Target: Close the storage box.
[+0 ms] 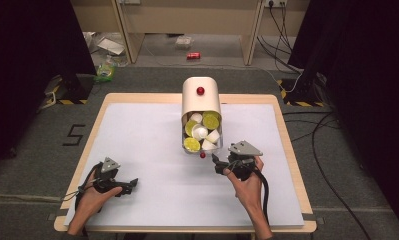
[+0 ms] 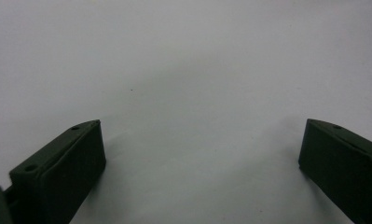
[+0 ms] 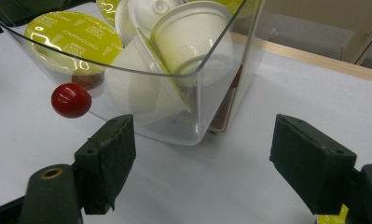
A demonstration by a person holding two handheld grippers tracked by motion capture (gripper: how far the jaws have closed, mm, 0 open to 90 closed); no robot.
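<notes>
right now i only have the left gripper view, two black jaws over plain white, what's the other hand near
Observer: The right gripper sits just in front of a clear drawer pulled out of a cream dispenser.
Operator: anything in the drawer
Observer: Coffee capsules, white cups with yellow-green lids, one lid reading cappuccino.
Operator: is the right gripper holding it
Observer: No, its jaws stand open with only white table between them; the drawer's red knob is just past its left jaw.
Operator: where's my gripper then
Observer: The left gripper rests at the table's near left, apart from the dispenser.

Black grippers [image 1: 127,186], grey triangular plates [image 1: 245,148]
</notes>
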